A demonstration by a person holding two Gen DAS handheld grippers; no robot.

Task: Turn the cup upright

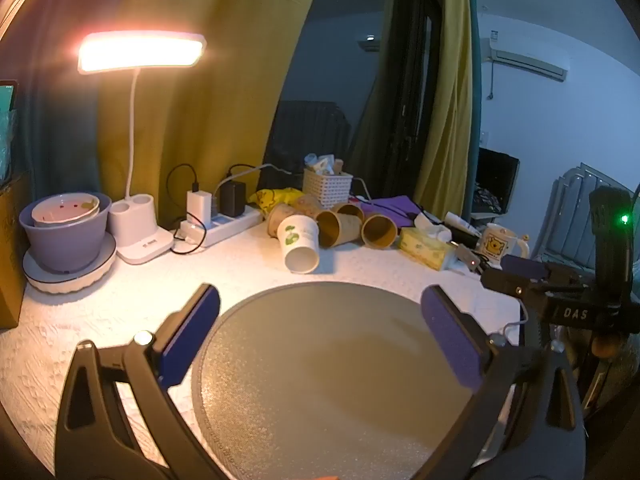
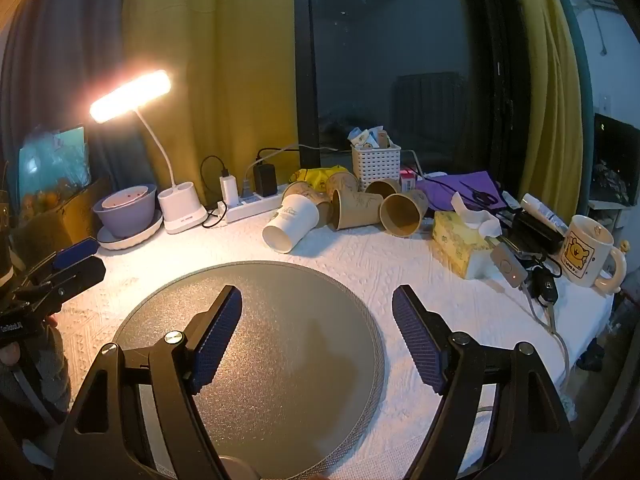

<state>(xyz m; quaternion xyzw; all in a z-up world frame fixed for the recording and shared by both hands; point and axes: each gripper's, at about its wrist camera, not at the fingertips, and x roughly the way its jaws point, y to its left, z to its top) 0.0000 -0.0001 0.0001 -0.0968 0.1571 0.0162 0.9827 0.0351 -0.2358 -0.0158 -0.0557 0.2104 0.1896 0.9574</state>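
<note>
A white paper cup [image 1: 301, 245] with a green print lies on its side on the white cloth, mouth toward me, just beyond a round grey mat [image 1: 340, 380]. It also shows in the right wrist view [image 2: 289, 222]. Several brown paper cups [image 1: 352, 226] lie on their sides behind it, also in the right wrist view [image 2: 376, 208]. My left gripper [image 1: 320, 312] is open and empty above the mat, short of the cups. My right gripper [image 2: 318, 312] is open and empty above the same mat [image 2: 272, 356].
A lit desk lamp [image 1: 140, 54], a purple bowl [image 1: 66, 234] on a plate, a power strip [image 1: 224, 226], a white basket [image 1: 327, 186], a tissue box [image 2: 460, 244] and a bear mug [image 2: 588, 250] ring the table. The other gripper shows at each view's edge [image 1: 560, 296].
</note>
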